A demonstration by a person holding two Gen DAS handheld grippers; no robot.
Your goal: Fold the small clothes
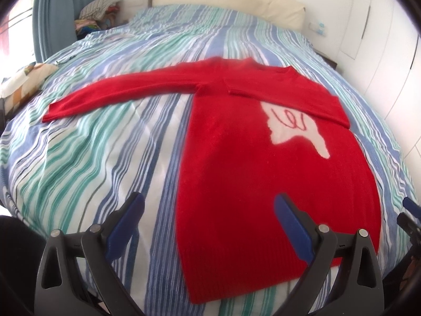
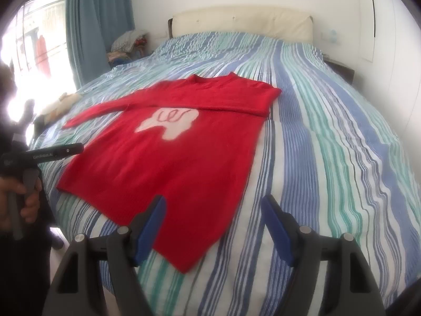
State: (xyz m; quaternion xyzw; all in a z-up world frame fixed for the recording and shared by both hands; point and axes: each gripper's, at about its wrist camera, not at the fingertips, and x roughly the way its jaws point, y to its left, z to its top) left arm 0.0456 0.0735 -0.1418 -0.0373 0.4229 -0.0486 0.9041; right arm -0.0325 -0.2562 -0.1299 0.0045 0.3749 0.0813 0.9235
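While red sweater (image 1: 236,171) lies flat on striped bed (image 1: 105,144) | blue curtain (image 2: 97,26) behind | both tools (image 1: 208,210) (image 2: 213,210) apart, empty

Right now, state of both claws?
Left claw: open, holding nothing, above the red sweater's hem.
Right claw: open, holding nothing, over the sweater's near corner.

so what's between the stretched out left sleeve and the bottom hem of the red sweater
Only bare striped bedspread lies between the outstretched sleeve and the hem of the red sweater; the left wrist view shows it best.
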